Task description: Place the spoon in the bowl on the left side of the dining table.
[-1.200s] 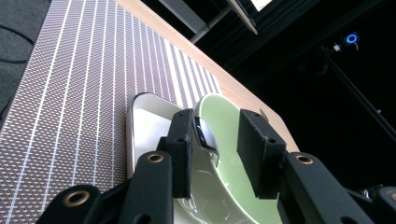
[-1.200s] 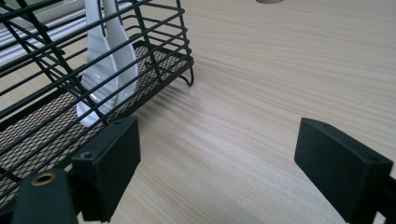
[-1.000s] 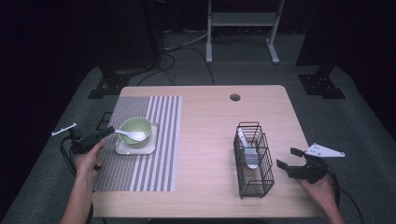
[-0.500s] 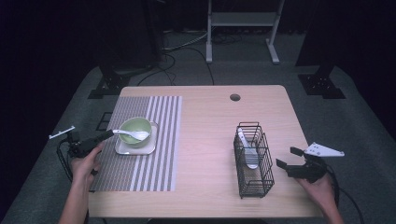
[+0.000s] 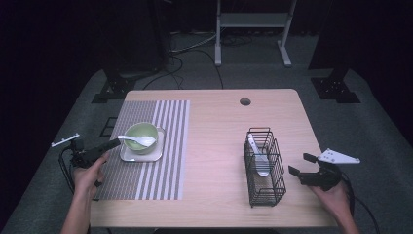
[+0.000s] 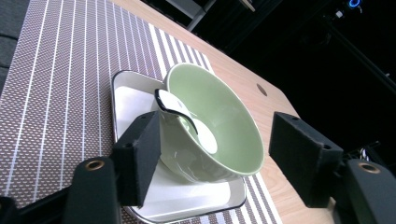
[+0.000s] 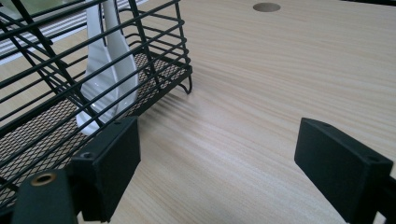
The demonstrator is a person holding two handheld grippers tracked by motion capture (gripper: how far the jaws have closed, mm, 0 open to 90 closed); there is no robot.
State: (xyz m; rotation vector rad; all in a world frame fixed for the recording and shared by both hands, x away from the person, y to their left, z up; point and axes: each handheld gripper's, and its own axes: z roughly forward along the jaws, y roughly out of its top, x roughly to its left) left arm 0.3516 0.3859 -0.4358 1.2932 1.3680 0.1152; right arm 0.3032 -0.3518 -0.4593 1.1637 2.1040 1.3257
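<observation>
The left gripper [image 5: 113, 144] hangs with its jaws spread wide, empty, at the near-left rim of the pale green ceramic bowl [image 5: 141, 136]. In the left gripper view the bowl [image 6: 212, 126] sits between the two black pads without either one touching it. A white ceramic spoon [image 6: 187, 122] lies inside the bowl, its handle tip poking over the rim just ahead of the left pad [image 6: 140, 154]. The bowl stands on a white square plate [image 5: 127, 155], which lies on a grey striped woven placemat [image 5: 170, 146] under and beyond the gripper.

The right gripper [image 5: 308, 165] also stands open and holds nothing, low over the wooden table [image 7: 261, 84]. Just to its left is the black wire basket [image 5: 263, 168] with a second white spoon [image 7: 109, 70] leaning inside.

The main risk, as I judge it, lies at the left gripper. If its jaws close here, the left pad may catch the spoon handle and flip the spoon out, or pinch rim and handle together so the grip is uneven. A push forward could slide the smooth bowl across the glossy plate, or tip it. At the right, a careless sideways swing could knock the light basket.
</observation>
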